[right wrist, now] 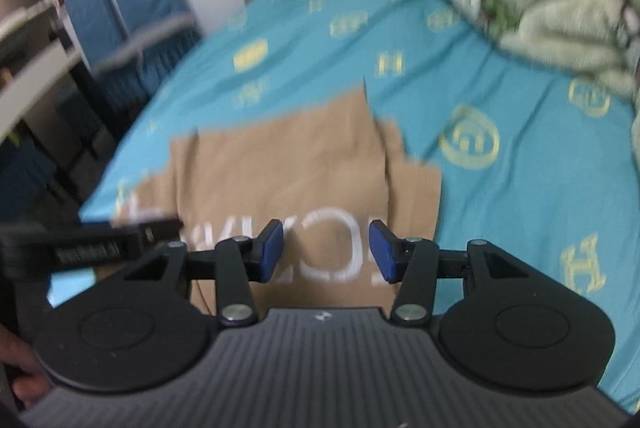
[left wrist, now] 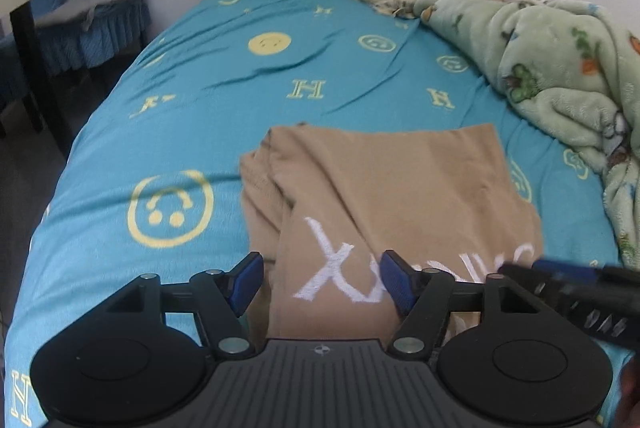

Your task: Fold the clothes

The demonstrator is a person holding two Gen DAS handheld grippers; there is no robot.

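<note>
Nearest, the left gripper and the right gripper hover side by side over the near edge of the tan shirt, both with jaws apart and nothing between them. The shirt lies flat on the blue bedsheet, near the middle of the bed, its sides already turned in so it forms a narrow panel with white lettering at the near end. Whether the next fold is due or the folding is finished, I cannot tell. A good grip would pinch both near corners evenly (the right view is blurred). The long axis runs near to far; which end is the collar is unclear. Far right, a green blanket is bunched.
</note>
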